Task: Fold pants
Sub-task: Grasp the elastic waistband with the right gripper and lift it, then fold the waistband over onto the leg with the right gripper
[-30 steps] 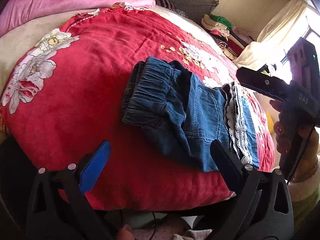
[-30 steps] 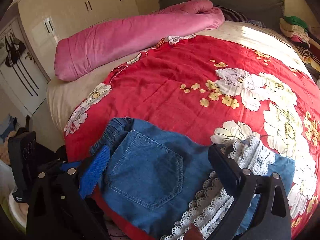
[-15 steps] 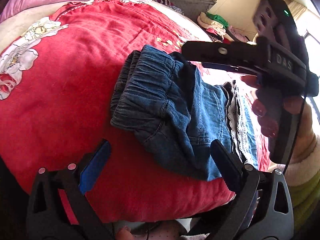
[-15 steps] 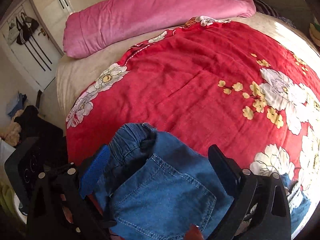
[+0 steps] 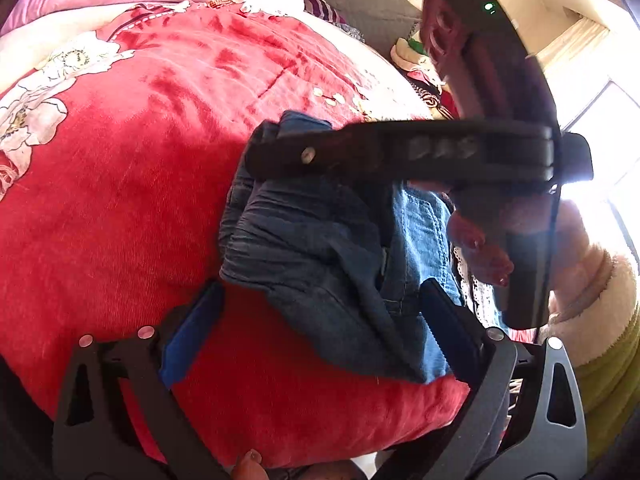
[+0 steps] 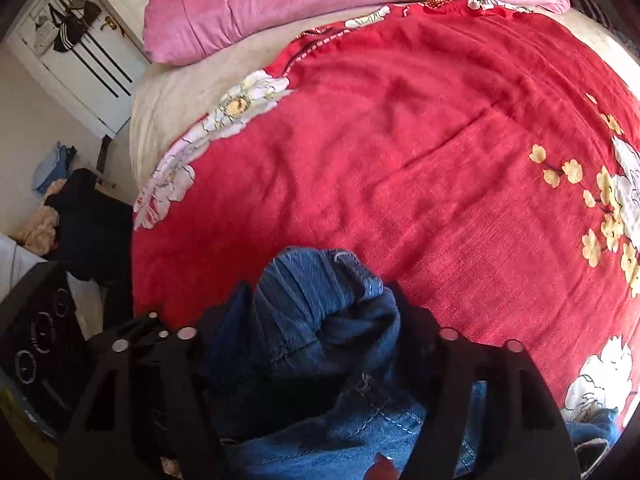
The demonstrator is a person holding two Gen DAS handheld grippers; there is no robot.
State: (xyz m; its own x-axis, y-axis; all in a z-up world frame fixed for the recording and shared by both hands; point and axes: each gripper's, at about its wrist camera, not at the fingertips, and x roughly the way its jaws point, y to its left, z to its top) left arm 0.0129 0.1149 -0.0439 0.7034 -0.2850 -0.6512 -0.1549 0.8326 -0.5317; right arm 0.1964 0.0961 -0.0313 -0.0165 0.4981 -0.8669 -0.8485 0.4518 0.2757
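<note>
Blue denim pants (image 5: 320, 248) lie folded near the front edge of a red floral blanket (image 5: 120, 184), with white lace trim (image 5: 476, 288) at their right end. My left gripper (image 5: 320, 290) hovers open just in front of them, blue pad on the left, holding nothing. A hand (image 5: 484, 248) holds my right gripper (image 5: 260, 160) across the pants from the right. In the right wrist view its jaws are closing around the gathered elastic waistband (image 6: 320, 312). The denim bunches up between the fingers (image 6: 416, 324), which press on it.
A rolled pink quilt (image 6: 320, 8) lies along the far side of the bed. Folded clothes (image 5: 416, 52) are stacked at the far right by a bright window. To the left, off the bed, are a white door (image 6: 92, 60) and piled clothing (image 6: 72, 200).
The right gripper swept left along the pants to the waistband, dropped lower, and its jaws narrowed onto the bunched denim. The left gripper barely moved.
</note>
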